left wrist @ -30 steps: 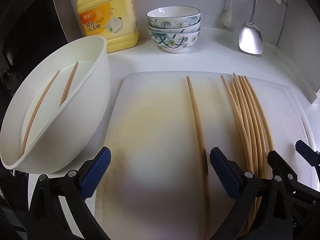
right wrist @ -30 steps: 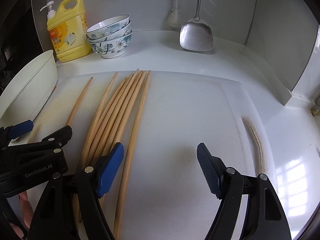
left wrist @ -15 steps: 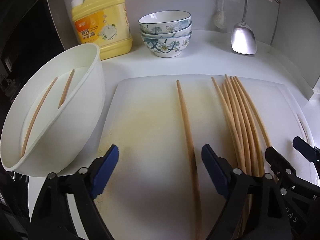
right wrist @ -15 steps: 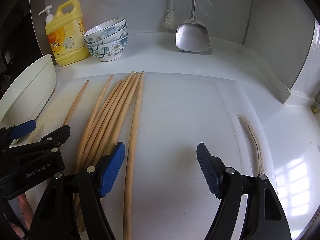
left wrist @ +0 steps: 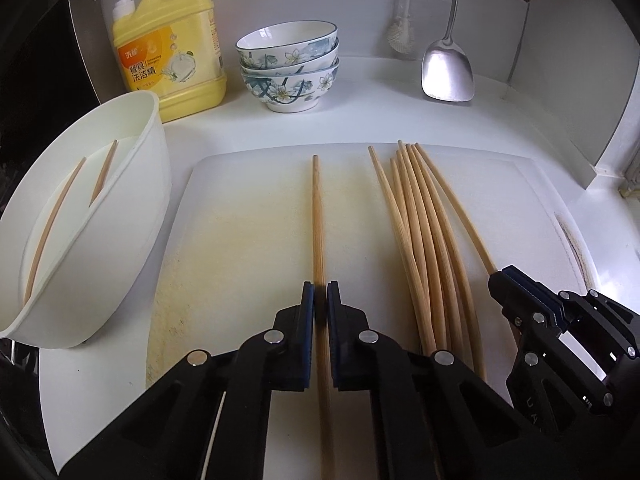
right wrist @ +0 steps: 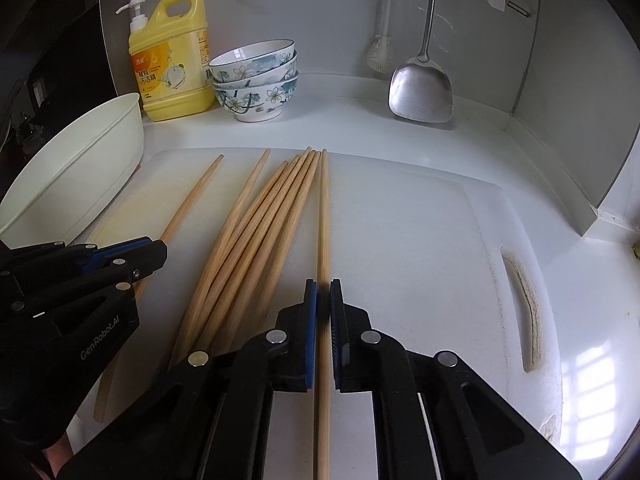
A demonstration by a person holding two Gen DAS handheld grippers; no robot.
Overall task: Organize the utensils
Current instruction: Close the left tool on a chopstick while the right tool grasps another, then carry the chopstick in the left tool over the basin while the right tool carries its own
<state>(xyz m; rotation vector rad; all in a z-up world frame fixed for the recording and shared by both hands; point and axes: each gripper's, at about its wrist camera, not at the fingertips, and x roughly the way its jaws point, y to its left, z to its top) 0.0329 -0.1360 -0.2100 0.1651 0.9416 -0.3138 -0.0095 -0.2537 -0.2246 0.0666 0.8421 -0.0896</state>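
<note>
The left gripper has its blue-padded fingers clenched on the lone pale bamboo chopstick lying apart at the centre of the frame. The right gripper is likewise clamped on the rightmost bamboo chopstick of the fanned bundle of bamboo chopsticks. Each grips near the thick end, low in the frame, probably so one stick can be lifted without disturbing its neighbours. All lie lengthwise on the stained white plastic cutting board on the white desk. At the left edge of the left view, the tilted white plastic bowl already holds two chopsticks, so it seems to be the collecting place.

Half a second ago both pairs of fingers stood wide open, straddling these sticks; now they have closed on them. The chopsticks have not visibly shifted.
</note>
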